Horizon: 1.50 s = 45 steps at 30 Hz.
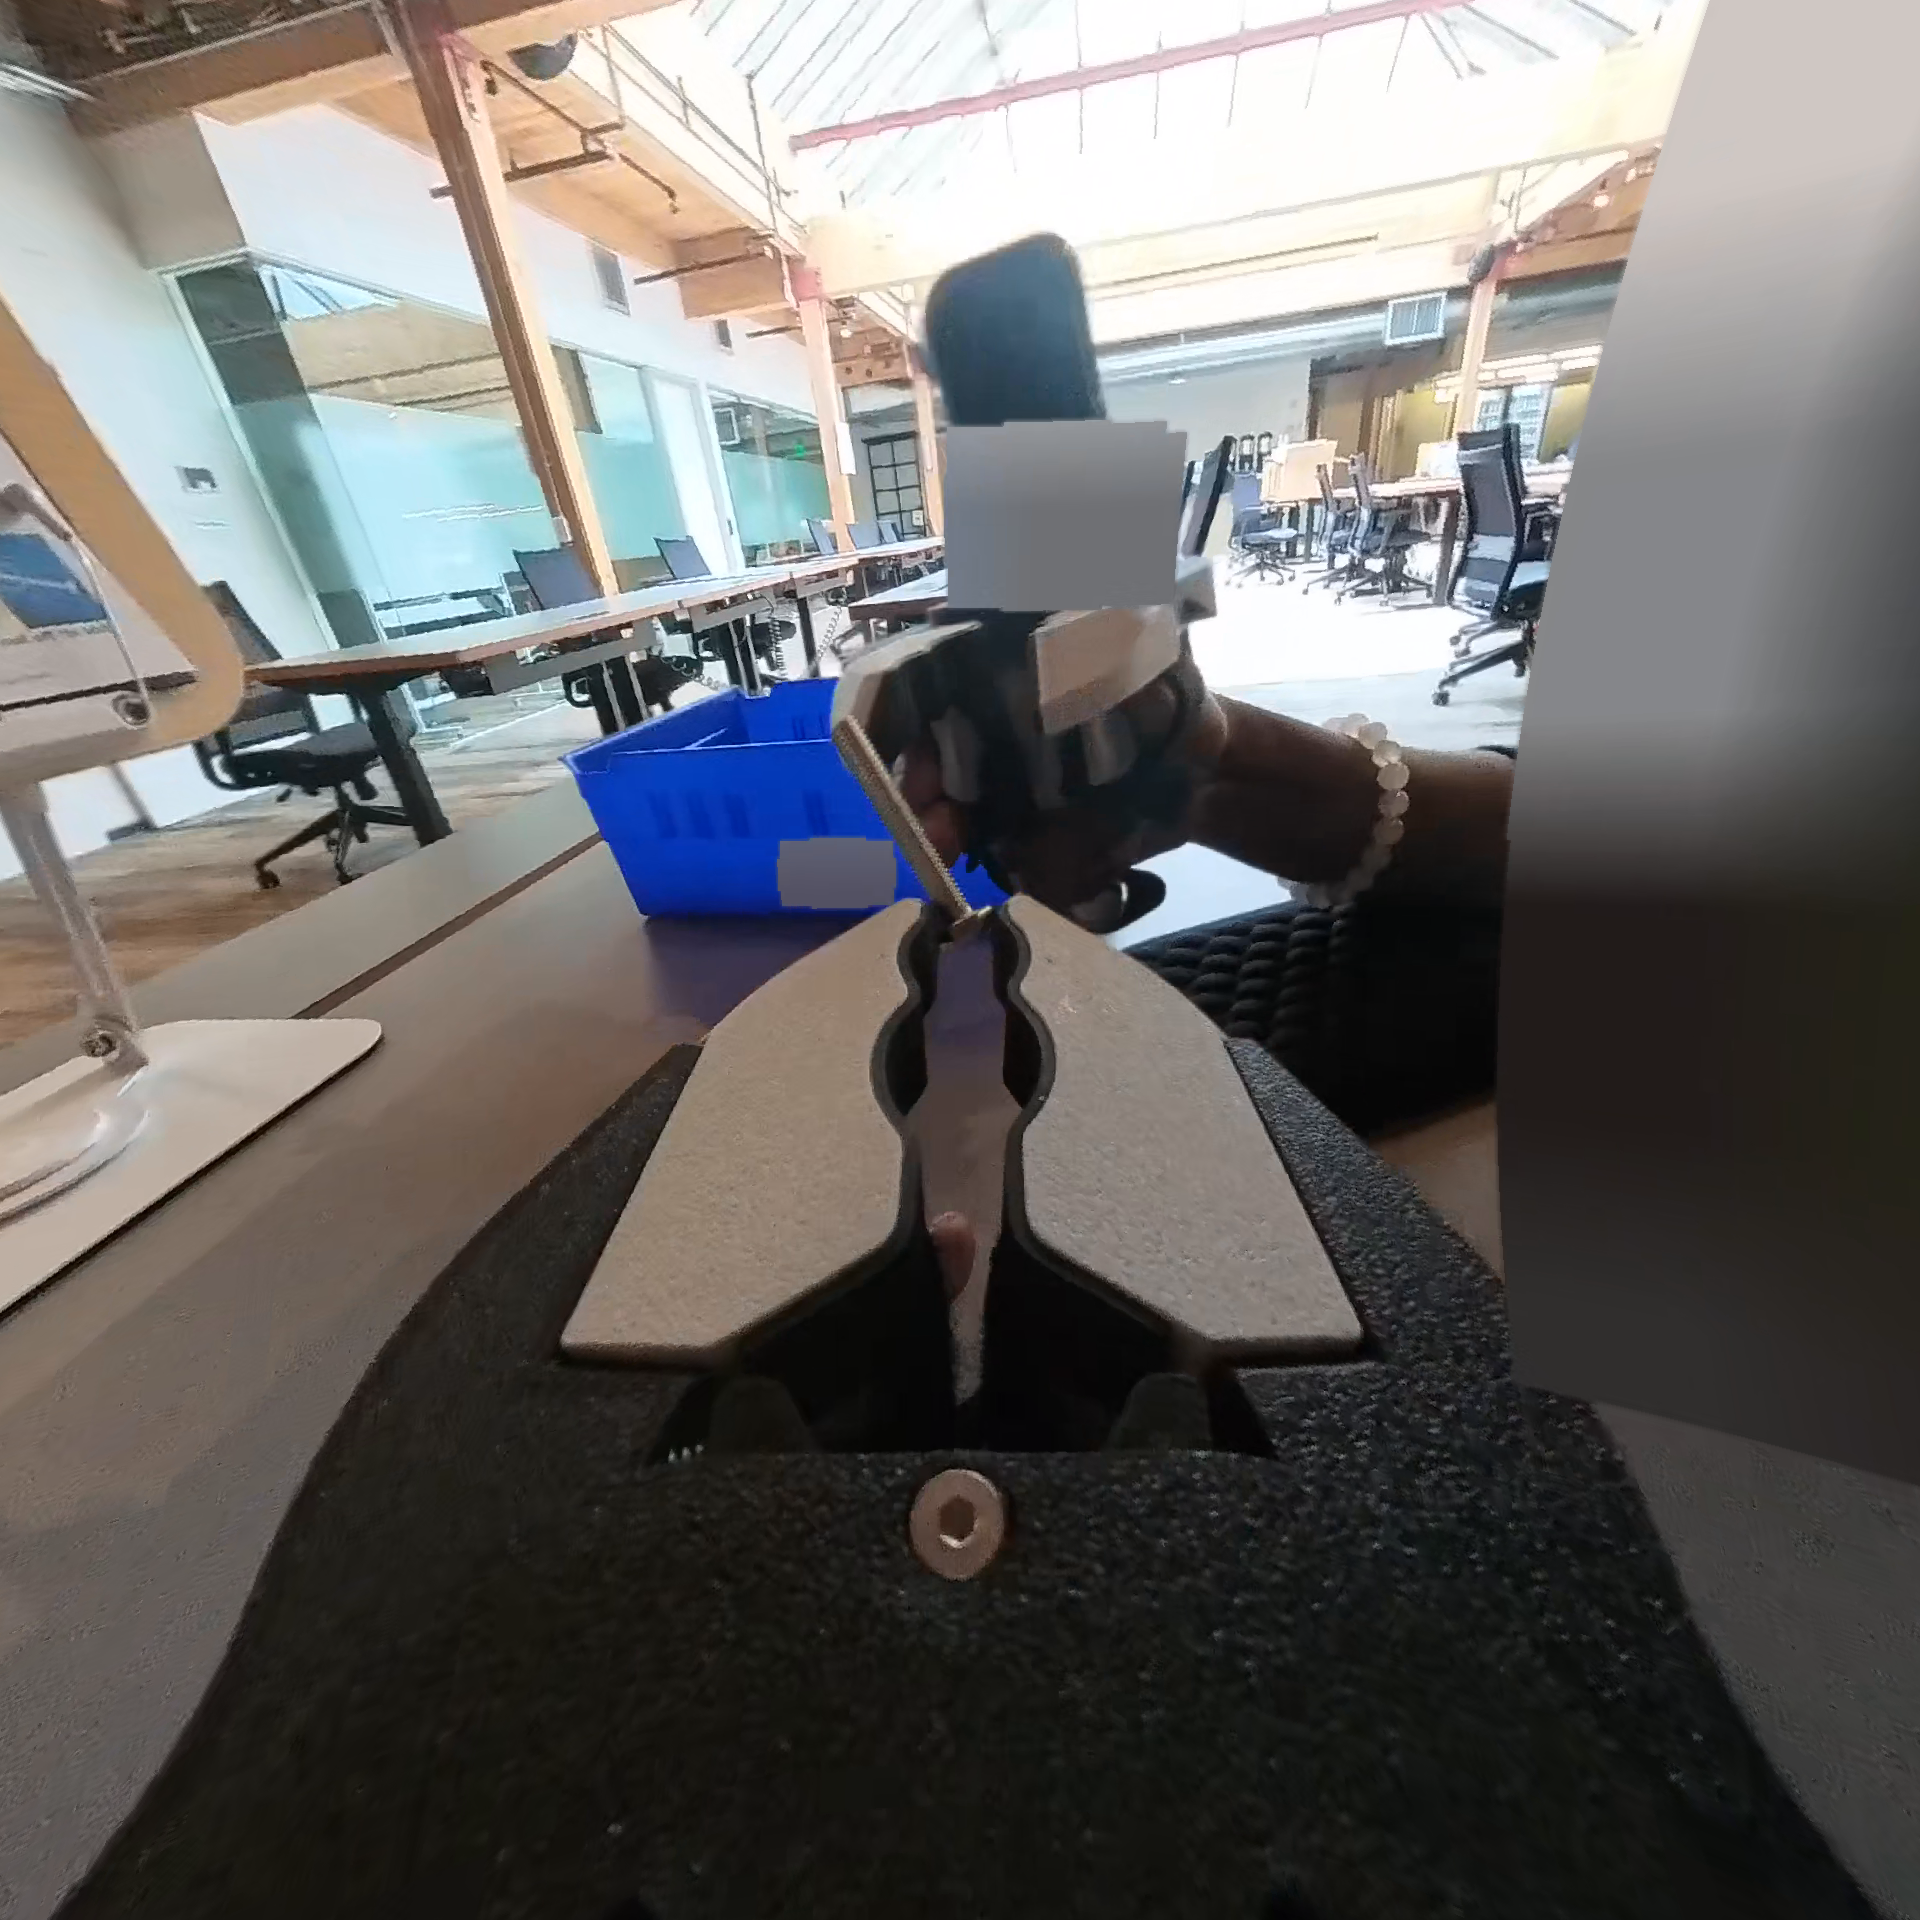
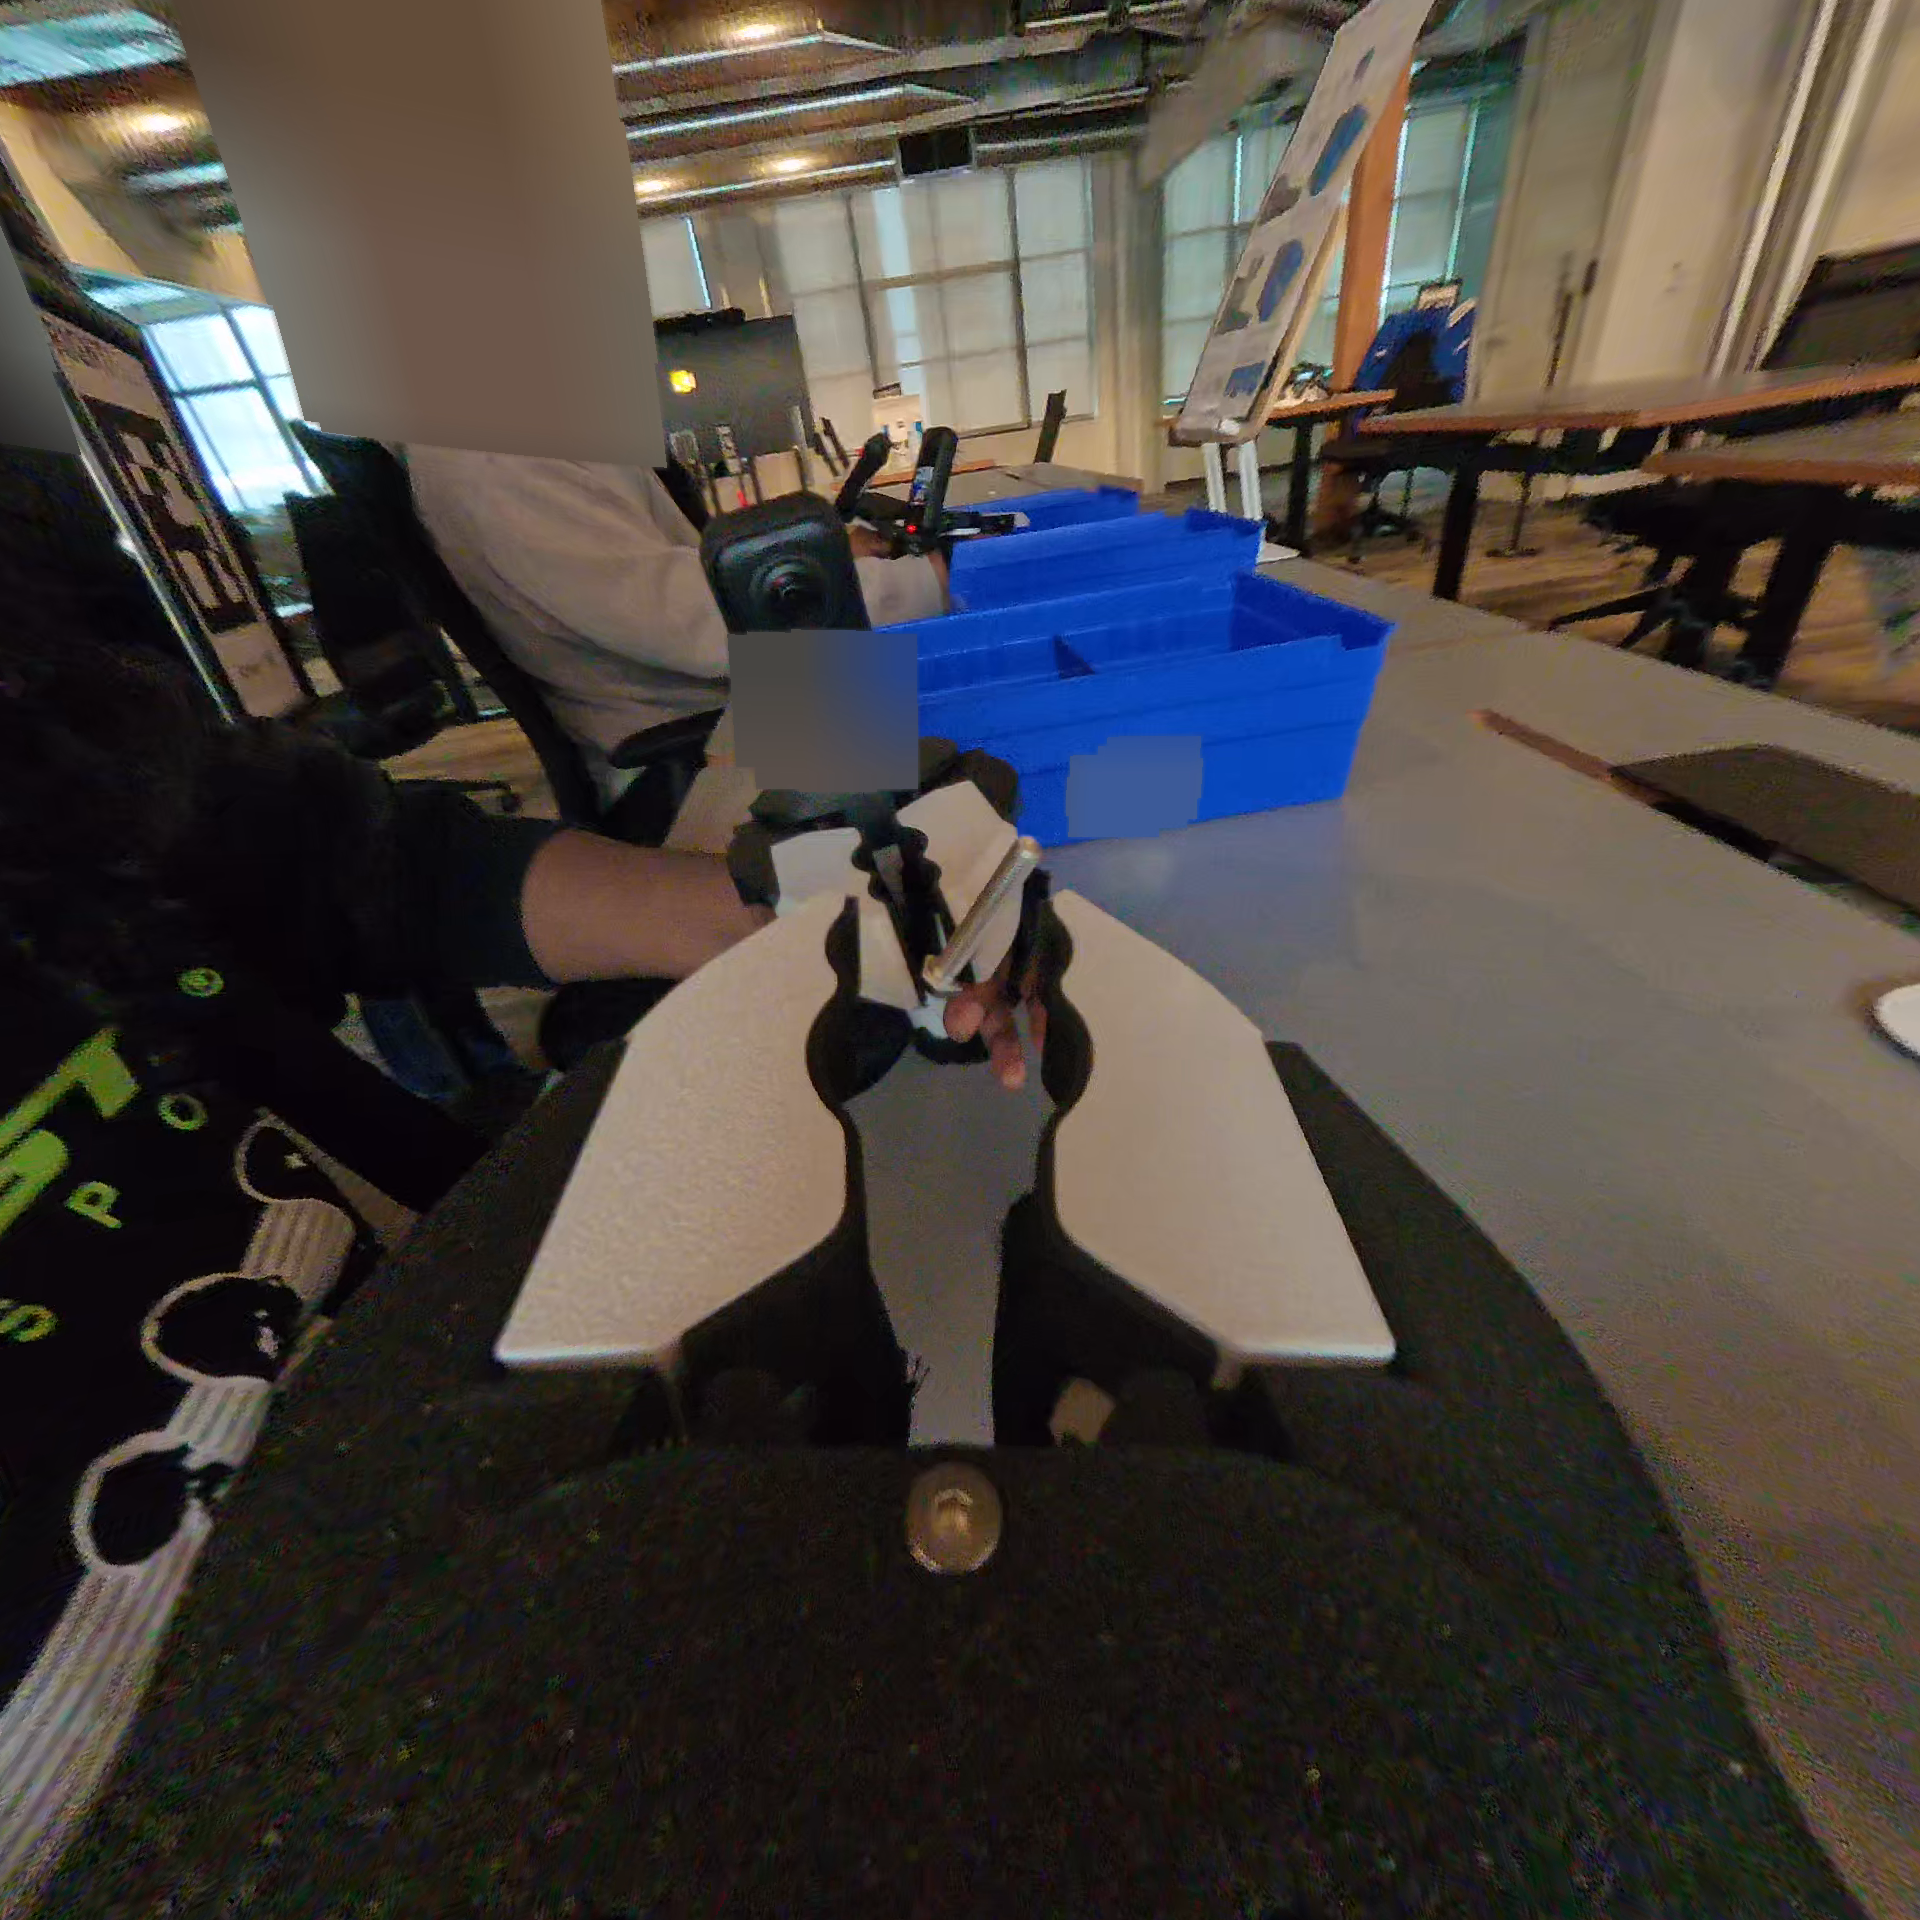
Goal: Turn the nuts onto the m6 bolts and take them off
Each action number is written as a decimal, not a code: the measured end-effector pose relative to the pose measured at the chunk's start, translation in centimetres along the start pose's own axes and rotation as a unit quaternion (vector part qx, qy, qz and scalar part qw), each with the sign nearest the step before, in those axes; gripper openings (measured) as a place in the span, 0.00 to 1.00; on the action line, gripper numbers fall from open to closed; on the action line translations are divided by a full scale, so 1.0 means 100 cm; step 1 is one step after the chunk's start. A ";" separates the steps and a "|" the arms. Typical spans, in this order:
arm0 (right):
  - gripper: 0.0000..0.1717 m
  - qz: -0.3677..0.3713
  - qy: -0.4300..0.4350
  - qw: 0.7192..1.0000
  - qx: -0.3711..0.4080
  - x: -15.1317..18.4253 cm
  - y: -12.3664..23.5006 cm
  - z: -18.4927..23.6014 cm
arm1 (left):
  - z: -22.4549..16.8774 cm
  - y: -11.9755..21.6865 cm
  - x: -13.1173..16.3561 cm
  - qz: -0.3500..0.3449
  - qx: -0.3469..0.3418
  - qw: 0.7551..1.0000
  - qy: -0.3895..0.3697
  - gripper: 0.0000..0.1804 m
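Nearest in the left wrist view: left tongs (image 1: 961, 920) drawn narrow, both pale fingertips (image 1: 1023, 925) pinching the head of a silver bolt (image 1: 902, 821). Threaded shaft rising up and leftward from that pinch, tilted, clear of the desk (image 1: 436, 1039). Just past the shaft's far end, right tongs (image 1: 997, 717) in a hand with a pale bead bracelet (image 1: 1371, 810) at the wrist, fingers blurred. Behind the bolt, a blue bin (image 1: 717, 821) on the desk. At left, a white stand (image 1: 187, 1070) with a flat base. Farther off, rows of office desks (image 1: 540, 634) and chairs under a bright skylight.

Nearest in the right wrist view: right tongs (image 2: 945, 914) parted at a middling width, pads touching nothing that shows. Through that gap, the same bolt (image 2: 982, 914), apart from either pad and slanting up to the right. Head of the bolt gripped by the left tongs (image 2: 925, 982) just beyond, bare fingertips (image 2: 1003, 1023) of the holding hand beneath. Beyond, several blue bins (image 2: 1247, 707) in a line on the grey desk (image 2: 1507, 987). Seated person in a pale top behind at left. No nut to be made out in either view.
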State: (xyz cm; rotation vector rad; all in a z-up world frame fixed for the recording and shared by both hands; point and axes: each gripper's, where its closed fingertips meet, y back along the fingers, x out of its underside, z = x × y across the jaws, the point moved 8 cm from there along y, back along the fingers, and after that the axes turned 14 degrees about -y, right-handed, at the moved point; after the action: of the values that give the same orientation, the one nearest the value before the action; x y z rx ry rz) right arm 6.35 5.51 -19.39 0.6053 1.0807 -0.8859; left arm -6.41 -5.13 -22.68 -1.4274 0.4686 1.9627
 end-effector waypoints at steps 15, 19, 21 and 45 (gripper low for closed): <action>0.03 0.034 0.047 0.998 0.021 0.000 -0.015 0.012 | -0.008 -0.004 0.006 0.019 0.010 0.999 0.025 0.14; 0.03 0.030 0.080 0.996 0.039 -0.005 -0.027 0.022 | -0.009 -0.006 0.009 0.036 0.010 0.999 0.037 0.16; 0.03 0.041 0.095 0.993 0.049 -0.004 -0.034 0.024 | -0.010 -0.006 0.008 0.032 0.015 0.998 0.042 0.14; 0.03 0.082 0.086 0.991 0.057 0.008 -0.041 0.018 | -0.010 -0.005 0.013 0.065 0.036 0.996 0.057 0.03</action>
State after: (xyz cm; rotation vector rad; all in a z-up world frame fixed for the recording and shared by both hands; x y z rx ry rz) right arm 3.91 1.71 -19.50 0.8660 1.1222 -0.7660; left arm -5.59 -5.00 -24.20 -1.5021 0.6927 1.9516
